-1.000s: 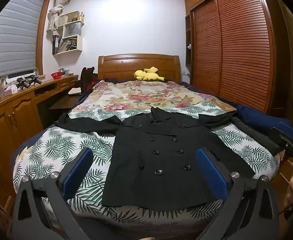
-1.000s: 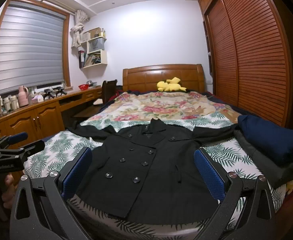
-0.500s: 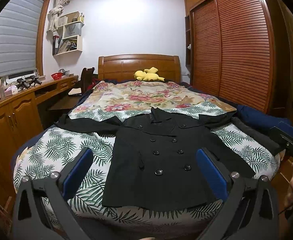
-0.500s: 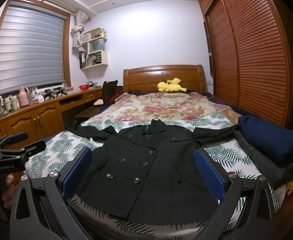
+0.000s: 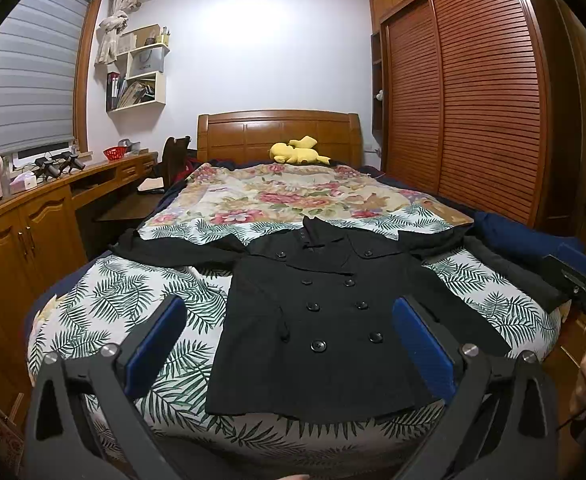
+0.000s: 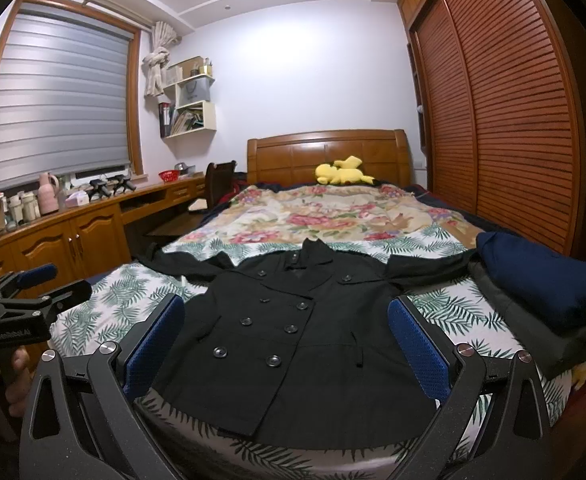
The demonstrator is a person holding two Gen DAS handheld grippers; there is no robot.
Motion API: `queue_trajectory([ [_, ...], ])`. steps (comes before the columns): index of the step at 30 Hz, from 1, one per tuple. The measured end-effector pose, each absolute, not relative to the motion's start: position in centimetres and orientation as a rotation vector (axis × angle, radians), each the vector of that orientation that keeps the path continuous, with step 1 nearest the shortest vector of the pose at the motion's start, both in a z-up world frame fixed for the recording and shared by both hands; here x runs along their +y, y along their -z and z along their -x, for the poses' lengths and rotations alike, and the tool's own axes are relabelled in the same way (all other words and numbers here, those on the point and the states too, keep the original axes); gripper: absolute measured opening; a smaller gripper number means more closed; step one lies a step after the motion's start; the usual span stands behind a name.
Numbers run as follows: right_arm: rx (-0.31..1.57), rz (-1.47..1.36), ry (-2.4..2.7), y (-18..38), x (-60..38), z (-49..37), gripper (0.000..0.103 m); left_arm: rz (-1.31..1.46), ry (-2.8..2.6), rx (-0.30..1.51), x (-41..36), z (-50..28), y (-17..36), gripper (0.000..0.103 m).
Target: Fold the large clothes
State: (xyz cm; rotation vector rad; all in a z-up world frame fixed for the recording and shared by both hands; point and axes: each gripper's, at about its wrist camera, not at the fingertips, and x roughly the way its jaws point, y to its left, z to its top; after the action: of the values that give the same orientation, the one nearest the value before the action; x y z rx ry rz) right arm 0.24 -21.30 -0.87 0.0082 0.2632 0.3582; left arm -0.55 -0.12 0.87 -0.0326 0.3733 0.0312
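Note:
A black double-breasted coat (image 5: 325, 320) lies flat and face up on the leaf-print sheet at the foot of the bed (image 5: 125, 312), sleeves spread to both sides. It also shows in the right wrist view (image 6: 293, 336). My left gripper (image 5: 289, 344) is open and empty, held above the foot of the bed in front of the coat's hem. My right gripper (image 6: 285, 340) is open and empty too, at about the same height to the right. Each gripper shows at the edge of the other's view.
A folded navy garment (image 6: 545, 276) on a grey one lies at the bed's right edge. A floral quilt (image 5: 293, 196) and a yellow plush toy (image 5: 297, 152) lie farther up. A wooden desk (image 5: 33, 216) runs along the left, a slatted wardrobe (image 5: 473, 100) along the right.

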Motion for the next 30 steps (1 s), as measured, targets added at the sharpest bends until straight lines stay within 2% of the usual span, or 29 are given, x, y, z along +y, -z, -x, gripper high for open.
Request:
queue_trajectory([
  [30,0.265,-0.010,-0.358,0.99,-21.49,-0.10,0.103,0.035,-0.037,0.368,-0.08,0.81,-0.79,0.103],
])
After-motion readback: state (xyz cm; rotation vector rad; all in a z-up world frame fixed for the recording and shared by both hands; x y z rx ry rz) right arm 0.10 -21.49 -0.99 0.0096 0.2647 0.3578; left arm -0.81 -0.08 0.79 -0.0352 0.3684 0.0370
